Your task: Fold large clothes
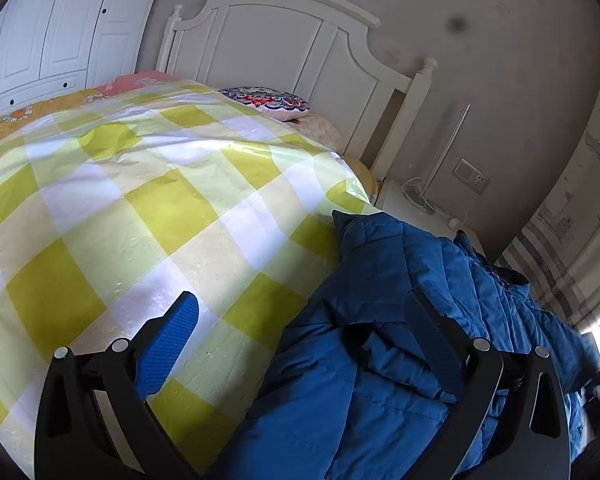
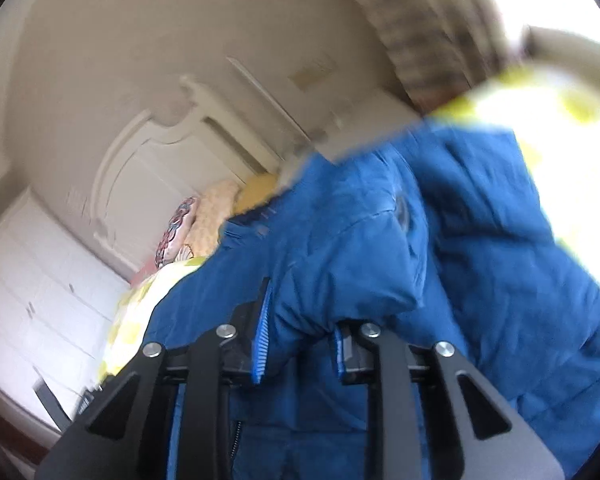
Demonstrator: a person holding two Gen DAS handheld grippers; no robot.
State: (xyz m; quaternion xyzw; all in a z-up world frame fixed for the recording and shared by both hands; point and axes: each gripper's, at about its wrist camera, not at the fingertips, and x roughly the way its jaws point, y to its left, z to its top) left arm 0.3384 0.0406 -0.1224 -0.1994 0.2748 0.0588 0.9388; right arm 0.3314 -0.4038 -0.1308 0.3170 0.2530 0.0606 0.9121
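Right tool [image 2: 300, 344] clamped on the blue jacket [image 2: 380, 248] at 6 o'clock, left tool [image 1: 304, 320] spread apart, so next it probably needs its own grab before folding over the bed [image 1: 120, 200].

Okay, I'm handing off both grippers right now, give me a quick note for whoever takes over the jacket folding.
Left gripper: jaws open, empty, over the blue padded jacket.
Right gripper: jaws pinched on a bunched fold of the jacket.
Jacket lies crumpled at the bed's edge on the yellow checked cover.
Done: one grip taken. Left: the whole fold; no neat fold shows yet.
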